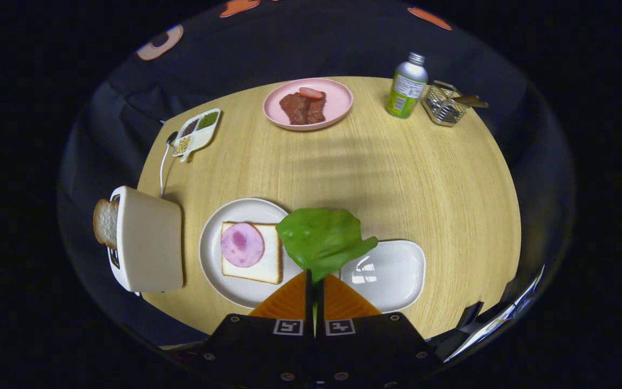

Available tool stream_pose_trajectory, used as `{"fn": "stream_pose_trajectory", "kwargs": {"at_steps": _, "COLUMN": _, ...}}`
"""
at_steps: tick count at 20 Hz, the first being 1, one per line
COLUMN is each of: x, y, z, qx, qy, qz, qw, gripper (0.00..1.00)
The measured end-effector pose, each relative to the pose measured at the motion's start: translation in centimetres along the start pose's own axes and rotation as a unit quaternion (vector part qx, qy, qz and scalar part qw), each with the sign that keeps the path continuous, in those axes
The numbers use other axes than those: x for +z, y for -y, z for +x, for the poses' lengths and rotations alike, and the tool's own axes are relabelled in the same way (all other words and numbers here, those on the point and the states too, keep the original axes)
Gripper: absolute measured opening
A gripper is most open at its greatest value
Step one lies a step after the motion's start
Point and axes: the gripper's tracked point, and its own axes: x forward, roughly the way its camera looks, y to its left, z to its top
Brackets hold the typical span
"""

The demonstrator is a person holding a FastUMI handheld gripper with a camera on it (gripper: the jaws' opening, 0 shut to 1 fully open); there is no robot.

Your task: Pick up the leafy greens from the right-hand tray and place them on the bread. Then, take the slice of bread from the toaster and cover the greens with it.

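Note:
My gripper (315,281) is shut on a green lettuce leaf (322,237), which sticks up just ahead of the fingertips, lifted above the table. Under its right edge lies the white right-hand tray (397,273), with nothing on it. Left of the leaf sits a round white plate (219,221) holding a slice of bread (268,270) topped with a pink round of ham (242,244). Further left stands a cream toaster (149,243) with a second bread slice (106,221) poking out of its slot.
Beyond the leaf, across the round wooden table (397,178), are a pink plate (338,108) with brown meat, a green-labelled bottle (407,86), a wire basket (443,105) and a divided dish (197,129) of seasonings. The toaster's cable (162,167) runs toward that dish.

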Motion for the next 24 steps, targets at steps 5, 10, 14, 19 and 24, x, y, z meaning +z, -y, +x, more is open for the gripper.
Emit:
{"fn": "stream_pose_trajectory", "kwargs": {"at_steps": 5, "x": 0.1, "y": -5.7, "z": 1.1, "qx": 0.028, "qy": -0.012, "qz": -0.03, "qw": 0.999, "gripper": 0.01}}
{"fn": "stream_pose_trajectory", "kwargs": {"at_steps": 10, "x": -0.1, "y": -9.7, "z": 3.1, "qx": 0.051, "qy": -0.029, "qz": -0.049, "qw": 0.997, "gripper": 0.01}}
{"fn": "stream_pose_trajectory", "kwargs": {"at_steps": 14, "x": -0.4, "y": -11.1, "z": 4.6, "qx": 0.064, "qy": -0.039, "qz": -0.055, "qw": 0.996, "gripper": 0.01}}
{"fn": "stream_pose_trajectory", "kwargs": {"at_steps": 19, "x": -1.7, "y": -10.0, "z": 6.9, "qx": 0.046, "qy": -0.061, "qz": -0.054, "qw": 0.996, "gripper": 0.02}}
{"fn": "stream_pose_trajectory", "kwargs": {"at_steps": 24, "x": -2.2, "y": -7.8, "z": 8.3, "qx": 0.008, "qy": -0.064, "qz": -0.055, "qw": 0.996, "gripper": 0.08}}
